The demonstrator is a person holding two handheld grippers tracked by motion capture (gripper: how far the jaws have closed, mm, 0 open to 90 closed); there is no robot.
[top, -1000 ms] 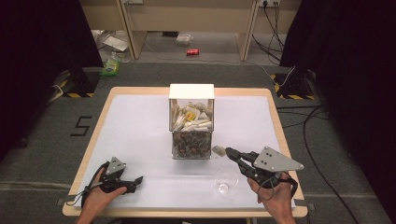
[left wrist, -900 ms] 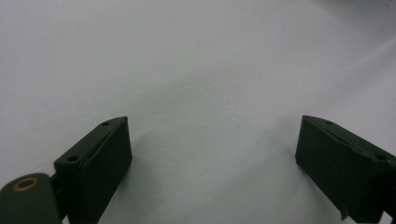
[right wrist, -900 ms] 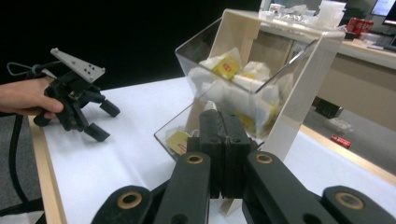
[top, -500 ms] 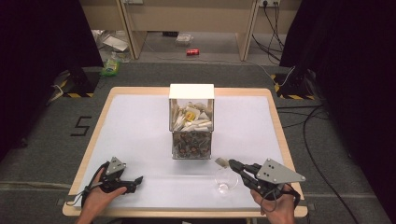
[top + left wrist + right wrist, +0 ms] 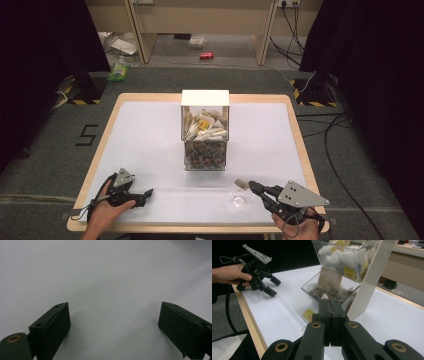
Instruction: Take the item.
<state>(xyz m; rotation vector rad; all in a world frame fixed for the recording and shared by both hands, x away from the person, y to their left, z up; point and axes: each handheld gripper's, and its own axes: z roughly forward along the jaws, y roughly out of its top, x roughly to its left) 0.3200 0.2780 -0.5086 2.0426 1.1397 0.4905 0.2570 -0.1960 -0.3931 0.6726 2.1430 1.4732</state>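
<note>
Near the table's [image 5: 150,130] front left corner, the left gripper [image 5: 146,192] lies low over the white top, its long axis running roughly along the front edge, tips pointing toward the right. In the left gripper view its jaws stand wide apart with bare white surface between them, released and grasping nothing. The person's left hand [image 5: 102,212] wraps its handle at the front edge.

At the middle of the table stands a clear two-tier dispenser box [image 5: 205,131] with a white top; the upper tier holds white tea bag packets [image 5: 204,126] with yellow labels, the lower bin darker sachets [image 5: 204,154].

Between the box and the front edge, toward the right, a small clear glass cup [image 5: 241,197] sits on the table. Just over its far rim hangs a small tea bag [image 5: 241,184], pinched at the tips of the right gripper [image 5: 251,186]. That gripper's long axis slants from the front right corner toward the box, tips pointing left and slightly away from the person. In the right gripper view its jaws are clenched together on the pale sliver of the bag [image 5: 324,297], with a yellow tag [image 5: 308,314] showing just beside them above the cup's rim. The right hand [image 5: 300,227] grips the handle at the front edge
</note>
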